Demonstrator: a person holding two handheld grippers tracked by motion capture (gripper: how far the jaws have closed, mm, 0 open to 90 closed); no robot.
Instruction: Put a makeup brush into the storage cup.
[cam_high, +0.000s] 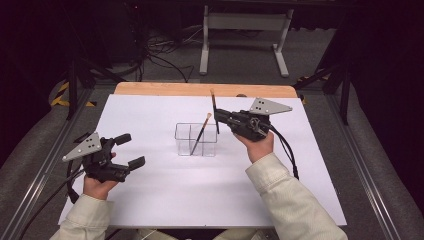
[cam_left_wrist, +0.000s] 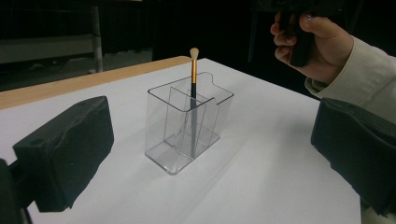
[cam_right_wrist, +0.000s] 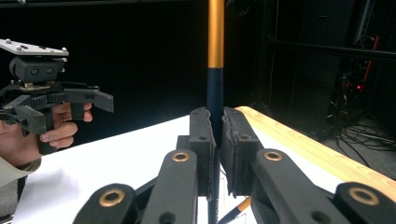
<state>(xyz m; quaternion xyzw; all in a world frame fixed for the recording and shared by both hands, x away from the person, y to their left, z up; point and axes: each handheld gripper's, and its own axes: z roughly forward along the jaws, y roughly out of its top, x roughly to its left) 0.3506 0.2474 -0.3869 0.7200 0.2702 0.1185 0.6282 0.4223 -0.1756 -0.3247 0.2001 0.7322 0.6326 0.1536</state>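
White sheeting covers the table (cam_high: 150, 200), with dark floor and cables beyond. Nearest, the left gripper (cam_high: 126, 151) rests with jaws spread and nothing between them. Farther in, a clear organizer (cam_high: 196, 139) holds one makeup brush (cam_high: 201, 134) leaning in a compartment. Just beside its far right corner, the right gripper (cam_high: 219, 116) pinches a second brush (cam_right_wrist: 215, 60) upright.

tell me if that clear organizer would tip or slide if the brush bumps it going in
Probably slides rather than tips: the clear organizer sits on a flat base on the smooth white table. It looks thin-walled and light, holding one brush, so a knock from the brush in the right gripper could shift it.
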